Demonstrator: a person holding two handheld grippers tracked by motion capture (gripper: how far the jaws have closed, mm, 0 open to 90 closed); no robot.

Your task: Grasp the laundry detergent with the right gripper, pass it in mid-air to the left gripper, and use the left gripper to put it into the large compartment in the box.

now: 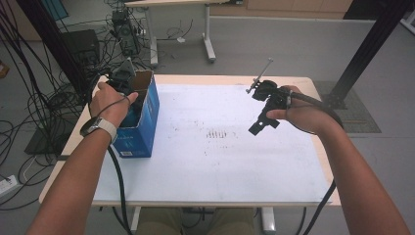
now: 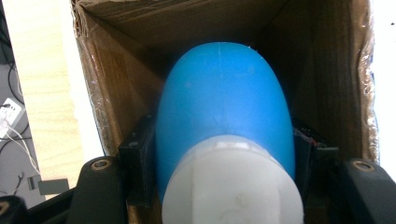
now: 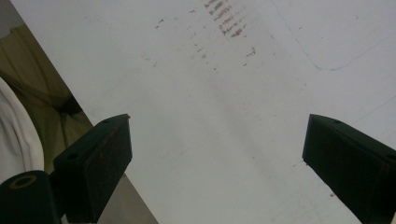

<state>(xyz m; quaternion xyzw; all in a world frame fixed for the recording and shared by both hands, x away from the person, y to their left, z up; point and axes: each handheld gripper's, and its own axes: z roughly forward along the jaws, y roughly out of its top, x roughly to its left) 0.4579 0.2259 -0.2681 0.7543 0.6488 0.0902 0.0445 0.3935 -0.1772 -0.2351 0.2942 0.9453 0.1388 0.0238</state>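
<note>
- High view: left gripper (image 1: 128,87) dipped into the open top of a blue cardboard box (image 1: 142,125) standing at the left edge of the surface (image 1: 220,166), left hand (image 1: 110,104) wrapped around the gripper body. Right gripper (image 1: 262,122) held in the air above the middle-right of the white surface, well apart from the box, angled down and toward the person. Left hand clearly the nearer to the box; pale print on the box's blue side too small to read.
- Left gripper view: jaws closed on a blue bottle (image 2: 224,116) with a white cap (image 2: 231,186), one black pad pressed against each flank. Cap toward the camera, rounded blue end pointing away, deeper into the brown interior of the box, so the long axis runs straight along the jaws. Bottle inside the box walls; whether it touches the bottom cannot be told. No label or writing visible on the bottle.
- Right gripper view: jaws spread wide with nothing between them, only bare surface with faint brownish scuff marks beyond. No readable writing.
- Judged from this: any lift or lowering depends on moving along the bottle's axis, clear of the box walls close on both sides.
</note>
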